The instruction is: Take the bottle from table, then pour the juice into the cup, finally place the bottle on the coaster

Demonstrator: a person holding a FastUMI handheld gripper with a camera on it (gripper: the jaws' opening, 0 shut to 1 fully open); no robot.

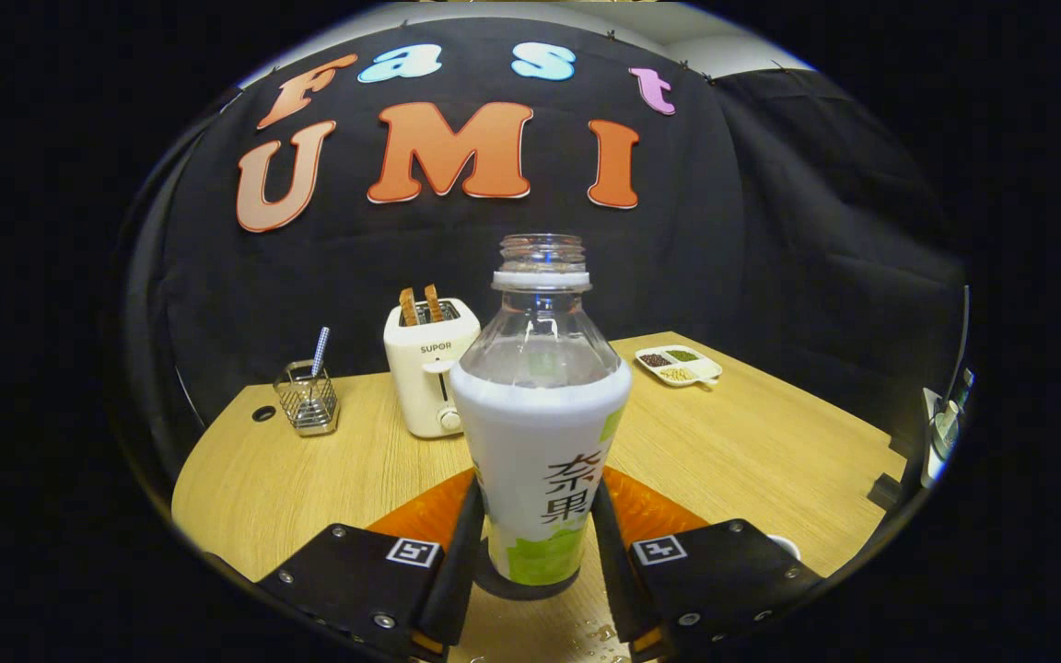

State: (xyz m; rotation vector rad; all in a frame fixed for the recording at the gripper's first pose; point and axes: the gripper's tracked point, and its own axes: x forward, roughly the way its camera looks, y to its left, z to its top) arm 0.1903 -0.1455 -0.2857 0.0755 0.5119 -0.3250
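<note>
Wooden table point(752, 442) under black cloth wall. Uncapped bottle point(540, 433) upright on dark coaster point(530, 587), toaster point(427, 368) behind it, utensil rack point(308, 398) and snack tray point(680, 364) further off either side. Gripper point(535, 552): fingers flank the bottle's lower body, apparently touching; firm grip cannot be confirmed.

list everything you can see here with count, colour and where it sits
bottle: one, clear with a white and green label, no cap, upright between the fingers, its base on a dark round coaster
coaster: one, dark, under the bottle
orange mat: one, on the table behind the bottle's base
toaster: one, cream, two brown slices sticking up, beyond the bottle
wire holder: one, metal, holding a striped straw, beside the toaster
divided dish: one, white, with dark, green and pale contents, far side of the table
table: one, light wood
cup: white rim only, just past one finger
gripper: one, black fingers with orange edging, pressed on both sides of the bottle
</note>
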